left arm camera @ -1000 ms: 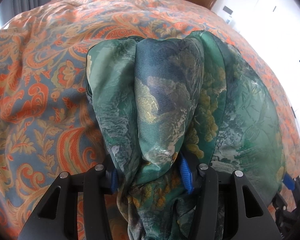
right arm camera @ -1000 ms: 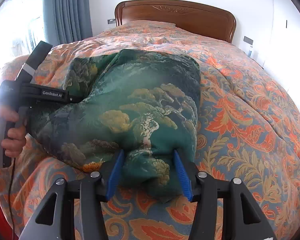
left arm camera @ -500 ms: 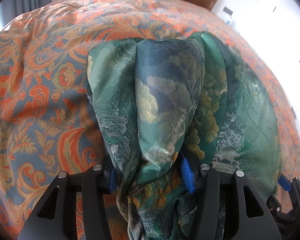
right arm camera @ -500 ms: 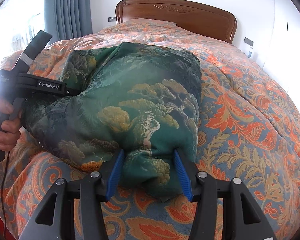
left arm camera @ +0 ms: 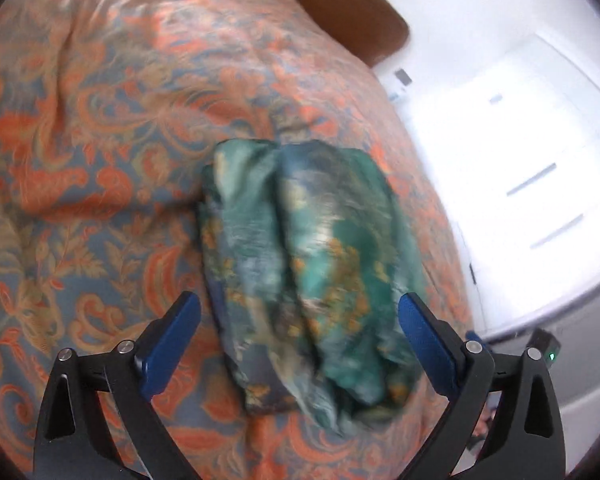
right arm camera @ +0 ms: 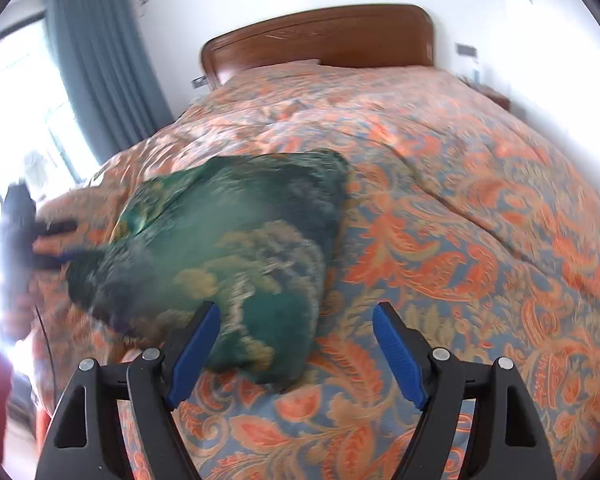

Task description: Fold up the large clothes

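Note:
A green patterned garment (left arm camera: 308,280) lies folded in a thick bundle on the orange paisley bedspread (left arm camera: 100,160). My left gripper (left arm camera: 298,336) is open and empty, its blue pads standing on either side of the bundle's near end. In the right wrist view the garment (right arm camera: 228,248) lies ahead to the left. My right gripper (right arm camera: 296,352) is open and empty, just off the bundle's near corner. The left gripper's body (right arm camera: 24,240), held by a hand, shows blurred at the garment's far left edge.
A wooden headboard (right arm camera: 320,40) stands at the far end of the bed. A blue-grey curtain (right arm camera: 100,60) and a bright window are at the left. White wardrobe doors (left arm camera: 520,160) stand beyond the bed's right edge.
Both grippers have opened and let go of the garment, then pulled back and up. The bundle now rests on the bedspread. Both views are motion-blurred.

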